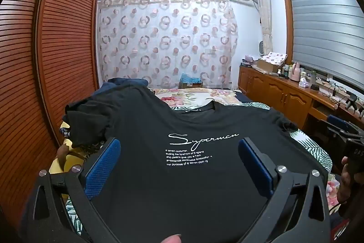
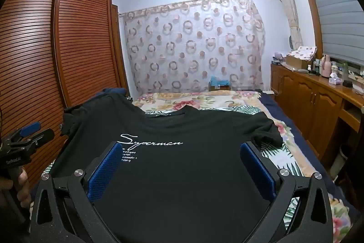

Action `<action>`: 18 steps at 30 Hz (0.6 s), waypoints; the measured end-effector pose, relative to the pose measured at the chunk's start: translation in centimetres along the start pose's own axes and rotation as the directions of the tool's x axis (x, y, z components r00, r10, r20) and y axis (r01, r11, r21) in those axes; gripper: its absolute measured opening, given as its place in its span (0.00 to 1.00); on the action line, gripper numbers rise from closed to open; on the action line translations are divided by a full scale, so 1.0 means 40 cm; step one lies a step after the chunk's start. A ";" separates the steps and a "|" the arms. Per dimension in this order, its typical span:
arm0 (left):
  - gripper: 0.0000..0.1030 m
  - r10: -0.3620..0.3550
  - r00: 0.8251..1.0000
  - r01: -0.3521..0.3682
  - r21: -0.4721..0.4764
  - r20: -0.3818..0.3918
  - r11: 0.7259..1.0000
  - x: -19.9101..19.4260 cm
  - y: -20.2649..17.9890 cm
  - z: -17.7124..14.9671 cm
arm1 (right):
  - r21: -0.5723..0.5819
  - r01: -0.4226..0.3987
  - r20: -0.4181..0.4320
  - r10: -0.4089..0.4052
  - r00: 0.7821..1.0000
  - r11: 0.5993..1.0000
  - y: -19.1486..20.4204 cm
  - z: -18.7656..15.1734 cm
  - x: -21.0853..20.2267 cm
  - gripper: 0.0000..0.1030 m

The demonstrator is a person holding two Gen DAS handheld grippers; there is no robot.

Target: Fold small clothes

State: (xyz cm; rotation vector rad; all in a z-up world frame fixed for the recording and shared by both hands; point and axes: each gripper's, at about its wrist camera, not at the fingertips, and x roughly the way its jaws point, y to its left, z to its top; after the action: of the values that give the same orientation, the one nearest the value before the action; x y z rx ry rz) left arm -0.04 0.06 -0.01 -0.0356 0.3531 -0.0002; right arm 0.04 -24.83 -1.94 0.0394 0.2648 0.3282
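Left tool (image 1: 178, 152) jaws spread wide, blue pads clamping nothing; black short-sleeved T-shirt with white "Superman" script (image 1: 193, 165) lies under and between them. Right tool (image 2: 180, 157) same: jaws fully apart, empty, hovering over the shirt's lower right half. Shirt is spread front-up on the bed with floral and palm-leaf bedding (image 2: 229, 104), collar at the far edge. Its left sleeve is rumpled against a heap of dark navy clothes (image 1: 127, 83) at the bed's left side (sleeve partly overlaps the heap). Right sleeve lies slightly creased on the bedding. Slatted brown wooden wardrobe (image 1: 56, 42) just left of the bed. Long wooden cabinet surface crowded with bottles and boxes (image 2: 318, 92) runs along the right under the window. Circle-patterned sheer curtain (image 1: 168, 42) hangs behind the bed.
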 end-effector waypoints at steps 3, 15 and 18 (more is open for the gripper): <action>1.00 0.002 1.000 -0.002 0.004 -0.005 1.000 0.000 0.000 0.000 | -0.001 -0.001 -0.005 0.001 1.000 1.000 0.000 0.000 0.000 1.00; 1.00 -0.001 1.000 0.001 0.001 -0.008 1.000 0.000 0.000 0.000 | -0.001 0.000 -0.004 0.000 1.000 1.000 -0.007 0.002 -0.001 1.00; 1.00 0.001 1.000 -0.001 0.002 -0.009 1.000 0.001 0.000 0.000 | -0.004 0.000 -0.004 0.000 1.000 1.000 -0.001 0.000 -0.001 1.00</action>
State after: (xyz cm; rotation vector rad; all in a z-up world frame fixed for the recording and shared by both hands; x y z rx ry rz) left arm 0.00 0.06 -0.01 -0.0336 0.3617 0.0003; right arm 0.01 -24.87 -1.92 0.0343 0.2685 0.3289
